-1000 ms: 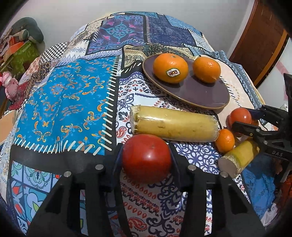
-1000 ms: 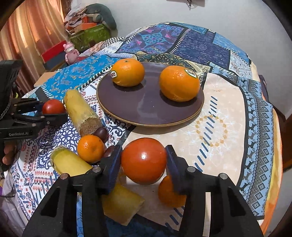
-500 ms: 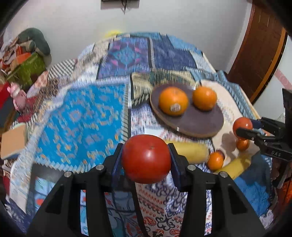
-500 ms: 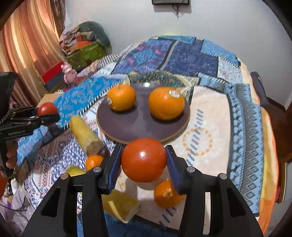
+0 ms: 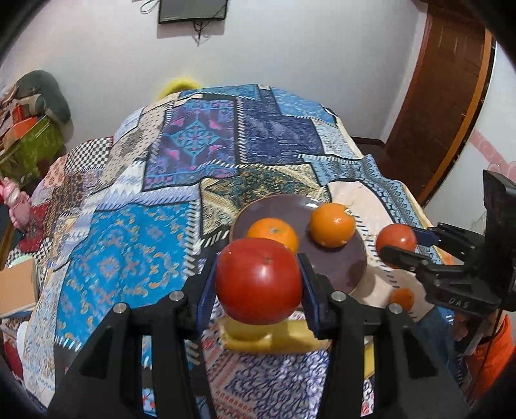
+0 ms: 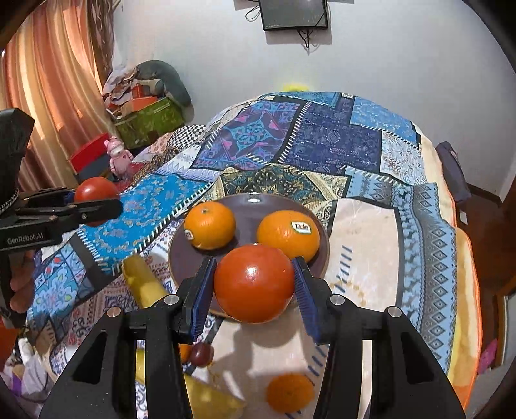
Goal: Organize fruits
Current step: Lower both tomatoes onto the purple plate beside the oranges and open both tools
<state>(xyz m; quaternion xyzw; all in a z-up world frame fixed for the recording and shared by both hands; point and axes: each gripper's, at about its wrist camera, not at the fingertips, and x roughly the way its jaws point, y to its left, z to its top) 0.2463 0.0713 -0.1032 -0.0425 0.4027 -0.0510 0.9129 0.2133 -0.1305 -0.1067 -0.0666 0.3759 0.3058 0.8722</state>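
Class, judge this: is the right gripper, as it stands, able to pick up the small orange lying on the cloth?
Probably not: the right gripper is shut on a tomato, above the small orange.

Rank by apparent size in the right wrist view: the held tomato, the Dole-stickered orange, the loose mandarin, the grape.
1. Held tomato, though nearness to the camera inflates it.
2. Dole-stickered orange.
3. Loose mandarin.
4. Grape.

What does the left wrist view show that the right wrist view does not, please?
Only the left wrist view shows the brown wooden door. Only the right wrist view shows the orange curtain, a dark grape and the Dole sticker. Both show the purple plate with two oranges, the patchwork blanket, the wall screen, and each gripper shut on a tomato.
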